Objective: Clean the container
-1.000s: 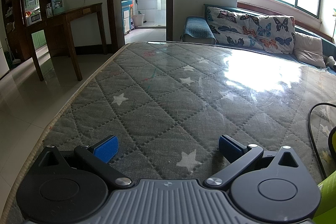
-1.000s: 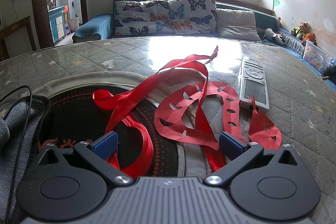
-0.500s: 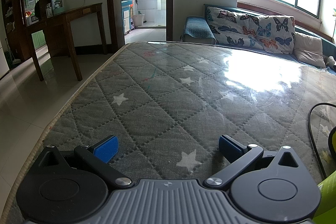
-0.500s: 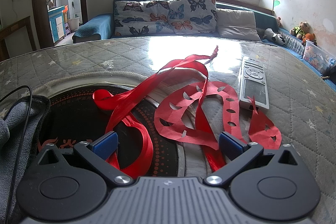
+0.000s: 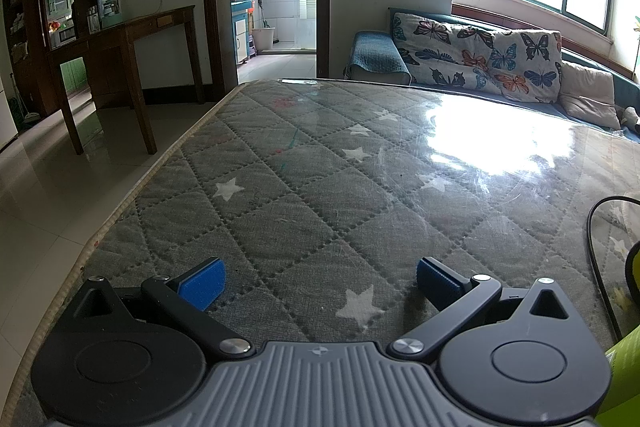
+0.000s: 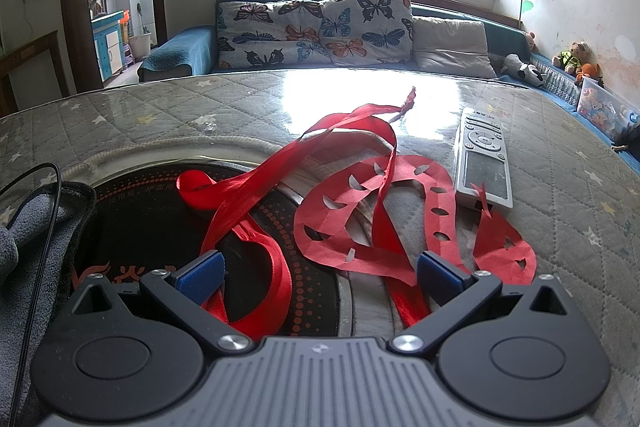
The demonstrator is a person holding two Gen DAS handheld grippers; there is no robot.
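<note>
- A round black glass cooktop with a metal rim [image 6: 152, 227], set into the table and perhaps the container meant by the task, is seen low in the right wrist view.
- A red satin ribbon [image 6: 256, 195] is draped across its black surface and rim.
- A red paper cut-out with leaf-shaped holes [image 6: 400, 203] is spread just beside the rim, touching a grey remote control [image 6: 482, 159].
- A grey towel [image 6: 36, 227] and a thin black cable [image 6: 48, 227] are seen at the cooktop's left edge.
- The right gripper [image 6: 318, 271] is held wide apart above the ribbon, gripping nothing.
- The left gripper [image 5: 318, 275] is likewise spread wide over the grey quilted star-patterned table cover under clear glass [image 5: 320, 167].
</note>
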